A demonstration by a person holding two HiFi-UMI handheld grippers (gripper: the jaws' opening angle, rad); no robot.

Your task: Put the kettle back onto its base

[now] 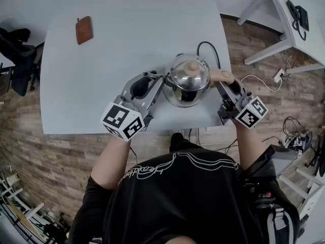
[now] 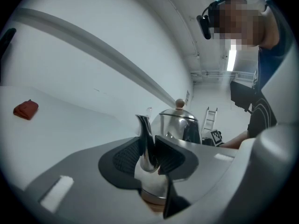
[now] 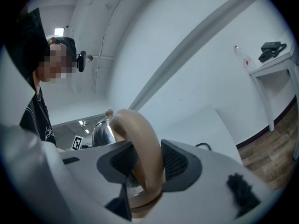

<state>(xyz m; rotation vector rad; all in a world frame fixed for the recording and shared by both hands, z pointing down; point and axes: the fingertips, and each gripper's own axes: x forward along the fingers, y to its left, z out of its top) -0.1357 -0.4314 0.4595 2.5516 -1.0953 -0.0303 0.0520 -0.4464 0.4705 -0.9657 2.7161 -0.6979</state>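
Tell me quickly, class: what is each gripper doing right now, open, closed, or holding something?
Left gripper: closed on the spout of the kettle.
Right gripper: closed on the kettle's handle.

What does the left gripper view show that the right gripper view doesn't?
Only the left gripper view: the left tongs clamped on the spout, and a reddish-brown item on the table. Only the right gripper view: the right tongs clamped on the beige handle, a black cord, a side table. Both: the steel kettle and its lid knob.
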